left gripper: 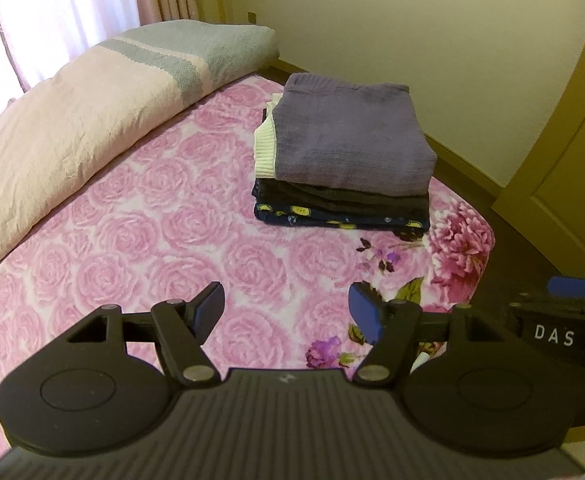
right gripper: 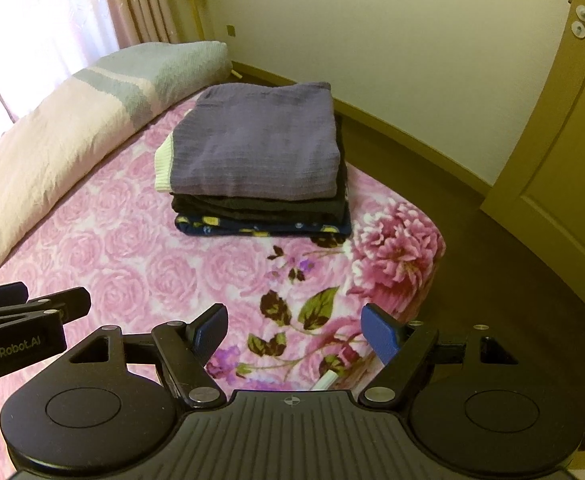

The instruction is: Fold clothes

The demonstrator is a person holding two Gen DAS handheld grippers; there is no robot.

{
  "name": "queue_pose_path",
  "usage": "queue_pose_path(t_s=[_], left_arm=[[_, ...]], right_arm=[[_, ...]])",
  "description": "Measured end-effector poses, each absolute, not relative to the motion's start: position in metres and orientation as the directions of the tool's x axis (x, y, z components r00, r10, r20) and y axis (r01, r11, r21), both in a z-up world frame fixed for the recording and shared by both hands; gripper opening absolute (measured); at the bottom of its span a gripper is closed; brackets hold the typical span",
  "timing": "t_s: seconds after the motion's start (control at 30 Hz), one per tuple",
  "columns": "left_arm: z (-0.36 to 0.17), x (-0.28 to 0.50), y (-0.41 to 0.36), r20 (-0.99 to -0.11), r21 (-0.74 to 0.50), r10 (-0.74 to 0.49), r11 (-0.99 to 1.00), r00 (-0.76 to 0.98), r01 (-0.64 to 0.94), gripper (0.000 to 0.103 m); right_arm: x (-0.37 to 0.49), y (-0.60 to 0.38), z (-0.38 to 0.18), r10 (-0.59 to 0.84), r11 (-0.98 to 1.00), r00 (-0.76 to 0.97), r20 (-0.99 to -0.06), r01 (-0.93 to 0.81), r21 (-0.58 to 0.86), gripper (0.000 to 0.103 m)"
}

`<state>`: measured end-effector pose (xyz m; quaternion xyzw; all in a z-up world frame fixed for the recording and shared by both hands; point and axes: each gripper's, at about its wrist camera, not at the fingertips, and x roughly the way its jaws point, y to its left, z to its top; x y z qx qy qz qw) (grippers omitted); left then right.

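From the left wrist camera, the left claw [left gripper: 286, 312] with its blue pads is spread wide, and nothing is between them. It hangs over the bed with the pink rose blanket [left gripper: 132, 240]. The neat stack of folded clothes [left gripper: 342, 160] sits farther along the bed, ahead of the claw and a bit to the right, well apart from it. On top is a folded purple knit sweater [left gripper: 348, 132]. Under it a cream ribbed piece [left gripper: 264, 148] sticks out on the left side, then come dark clothes, and at the very bottom a navy cloth with yellow dots [left gripper: 332, 218]. A long pale pink and grey rolled quilt [left gripper: 72, 128] lies along the left side of the bed. The tip of the other claw peeks in at the right edge.

From the right wrist camera, the right claw [right gripper: 294, 326] is also spread wide and holds nothing. Here the stack lies almost straight ahead, with its long side running across the view. This claw looks a little nearer to the stack. A small white thing shows by the bed's near edge, but I cannot tell what it is. I see no unfolded clothes, so the folding looks about done.
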<state>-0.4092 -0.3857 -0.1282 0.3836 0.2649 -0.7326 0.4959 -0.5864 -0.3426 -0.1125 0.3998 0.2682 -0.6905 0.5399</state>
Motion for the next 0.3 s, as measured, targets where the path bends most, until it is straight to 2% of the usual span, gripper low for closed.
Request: queue_pose_path(t_s=[0.3], left_arm=[[-0.124,-0.421,-0.383,-0.801,0.008,-0.566,-0.334,-0.194,0.943,0.065]], right_arm=[[-0.601,-0.347,-0.114,-0.528,-0.26,-0.084,-0.845,0.963,0.067,0.076]])
